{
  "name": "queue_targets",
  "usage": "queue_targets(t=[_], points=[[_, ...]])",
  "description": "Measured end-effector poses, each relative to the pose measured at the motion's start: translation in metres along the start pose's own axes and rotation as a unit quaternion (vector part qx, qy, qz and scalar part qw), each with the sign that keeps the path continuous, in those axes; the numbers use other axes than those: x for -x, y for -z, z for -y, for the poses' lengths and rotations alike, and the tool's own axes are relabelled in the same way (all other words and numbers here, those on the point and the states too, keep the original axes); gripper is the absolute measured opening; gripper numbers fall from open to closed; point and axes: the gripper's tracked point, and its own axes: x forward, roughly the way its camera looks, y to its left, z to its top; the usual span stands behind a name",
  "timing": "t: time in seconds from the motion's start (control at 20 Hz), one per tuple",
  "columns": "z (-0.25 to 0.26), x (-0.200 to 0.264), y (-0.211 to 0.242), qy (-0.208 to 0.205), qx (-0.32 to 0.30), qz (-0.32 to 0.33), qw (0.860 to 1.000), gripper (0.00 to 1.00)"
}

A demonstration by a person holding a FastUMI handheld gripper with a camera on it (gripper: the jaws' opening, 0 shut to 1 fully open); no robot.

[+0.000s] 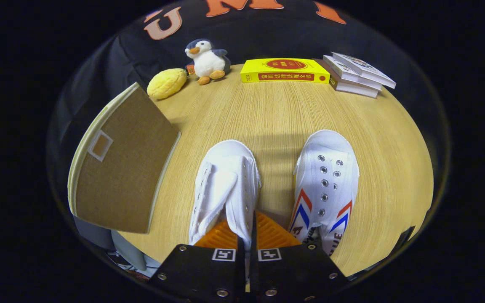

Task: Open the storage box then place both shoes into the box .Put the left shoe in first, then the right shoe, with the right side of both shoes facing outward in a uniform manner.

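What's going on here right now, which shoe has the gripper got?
The handheld gripper is shut on the side wall of the left-hand white shoe, pinching the canvas by its opening. The other shoe, with red and blue chevrons, sits on the wooden table beside it, untouched. The storage box stands to the left with its lid raised; neither shoe is in it yet. A plush penguin, a yellow toy and books line the far edge.
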Motion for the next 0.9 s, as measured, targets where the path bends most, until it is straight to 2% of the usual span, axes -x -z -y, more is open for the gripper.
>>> queue_targets(t=[0.3, 0.65, 0.9], points=[[-0.023, 0.023, -0.015, -0.032, -0.045, -0.003, 0.998, 0.05], [-0.068, 0.087, -0.082, -0.063, -0.081, 0.041, 0.994, 0.05], [-0.125, 0.119, -0.121, -0.099, -0.083, 0.057, 0.99, 0.05]])
